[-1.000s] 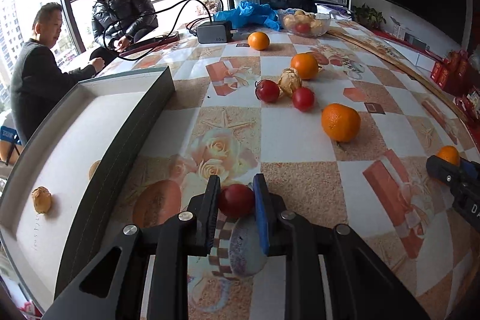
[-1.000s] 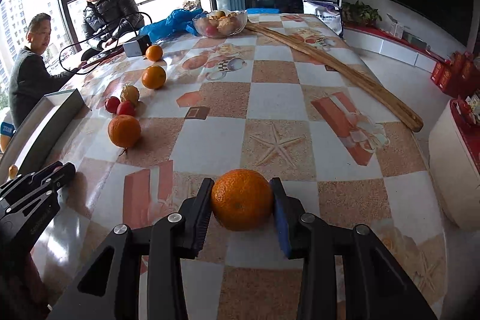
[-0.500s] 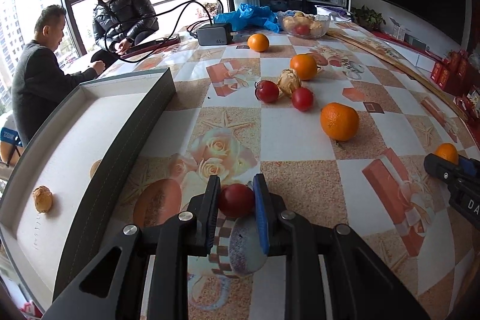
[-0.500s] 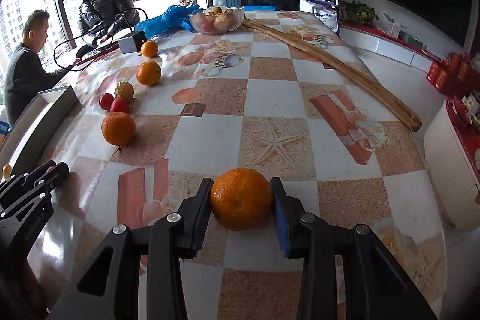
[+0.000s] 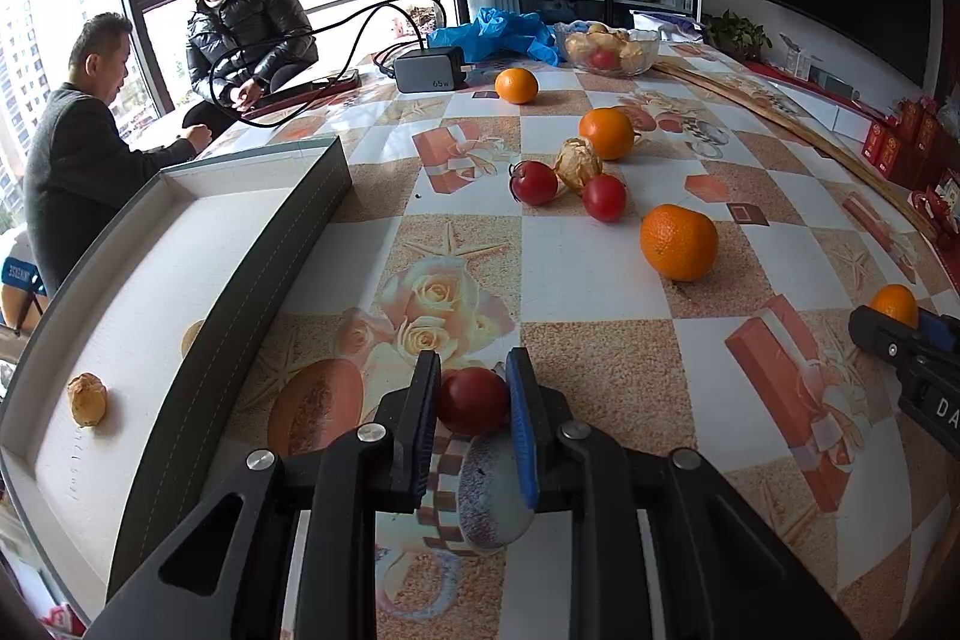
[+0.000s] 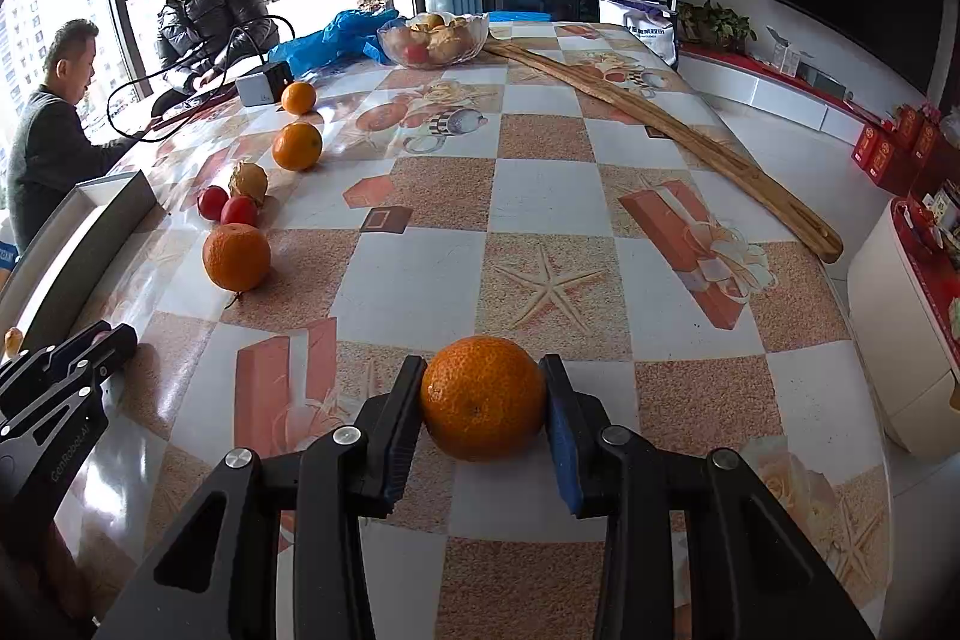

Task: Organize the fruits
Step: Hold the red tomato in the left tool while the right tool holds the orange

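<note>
Nothing has moved: left tool (image 5: 471, 403) still pinches a red fruit (image 5: 472, 400) just right of the gray tray (image 5: 288, 244); right tool (image 6: 483, 409) clamps an orange (image 6: 483, 397) farther right over the table (image 6: 540, 196).

Red tomato (image 5: 472, 400) and orange (image 6: 483, 397) pinched above table.

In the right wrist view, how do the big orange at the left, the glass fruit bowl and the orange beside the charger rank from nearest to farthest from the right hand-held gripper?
From the right hand-held gripper, which is shut on another orange:
1. Big orange, at the left, close to the grey tray.
2. Orange beside the charger, far left.
3. Glass fruit bowl, at the table's far end.
</note>
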A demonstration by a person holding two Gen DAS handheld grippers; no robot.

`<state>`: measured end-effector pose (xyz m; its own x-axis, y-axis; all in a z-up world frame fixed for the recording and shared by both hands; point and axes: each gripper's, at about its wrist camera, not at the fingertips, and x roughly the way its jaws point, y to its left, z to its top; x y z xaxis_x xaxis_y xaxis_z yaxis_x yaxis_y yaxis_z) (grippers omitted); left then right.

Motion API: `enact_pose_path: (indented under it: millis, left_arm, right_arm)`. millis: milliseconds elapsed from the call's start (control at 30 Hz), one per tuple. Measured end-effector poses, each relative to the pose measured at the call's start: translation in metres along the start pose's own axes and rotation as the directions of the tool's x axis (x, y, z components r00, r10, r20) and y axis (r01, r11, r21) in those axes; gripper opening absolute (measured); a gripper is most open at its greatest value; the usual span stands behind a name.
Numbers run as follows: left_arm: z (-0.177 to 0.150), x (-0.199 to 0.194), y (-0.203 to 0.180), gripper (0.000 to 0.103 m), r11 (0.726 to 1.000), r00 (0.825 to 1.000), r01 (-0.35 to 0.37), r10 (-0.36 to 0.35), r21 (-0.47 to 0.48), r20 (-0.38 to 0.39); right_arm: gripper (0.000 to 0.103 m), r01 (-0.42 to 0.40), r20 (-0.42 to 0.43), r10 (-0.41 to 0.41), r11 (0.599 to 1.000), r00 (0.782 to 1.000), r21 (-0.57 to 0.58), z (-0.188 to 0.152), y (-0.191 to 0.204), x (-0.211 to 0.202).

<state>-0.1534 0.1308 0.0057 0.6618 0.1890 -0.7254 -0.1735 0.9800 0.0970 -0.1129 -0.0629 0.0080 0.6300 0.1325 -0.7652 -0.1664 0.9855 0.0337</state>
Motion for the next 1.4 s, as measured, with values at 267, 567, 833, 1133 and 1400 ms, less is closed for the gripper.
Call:
enact_pose_path:
  millis: [267, 567, 833, 1133, 1400]
  left_arm:
    - [-0.0001, -0.0001, -0.0003, 0.025, 1.000, 1.000, -0.002, 0.002, 0.002, 0.000]
    - [-0.0004, -0.0004, -0.0007, 0.025, 1.000, 1.000, -0.002, 0.002, 0.002, 0.001]
    - [-0.0005, -0.0005, -0.0010, 0.025, 1.000, 1.000, -0.003, 0.003, 0.003, 0.001]
    - [-0.0006, -0.0008, -0.0016, 0.025, 1.000, 1.000, -0.004, 0.004, 0.005, 0.002]
    - [-0.0005, -0.0006, -0.0016, 0.025, 1.000, 1.000, -0.005, 0.005, 0.006, 0.003]
  right_arm:
    - [0.039, -0.002, 0.000, 0.002, 1.000, 1.000, 0.002, -0.0001, 0.0000, -0.0001]
    - [0.039, -0.001, 0.000, 0.001, 1.000, 1.000, 0.000, -0.0002, -0.0003, -0.0003]
    - [0.039, -0.001, 0.000, 0.001, 1.000, 1.000, 0.000, -0.0001, -0.0002, -0.0003]
    - [0.039, 0.000, 0.000, 0.000, 1.000, 1.000, -0.001, -0.0003, 0.0000, -0.0002]
    - [0.041, 0.002, -0.003, -0.002, 1.000, 1.000, -0.017, -0.0012, 0.0026, 0.0004]
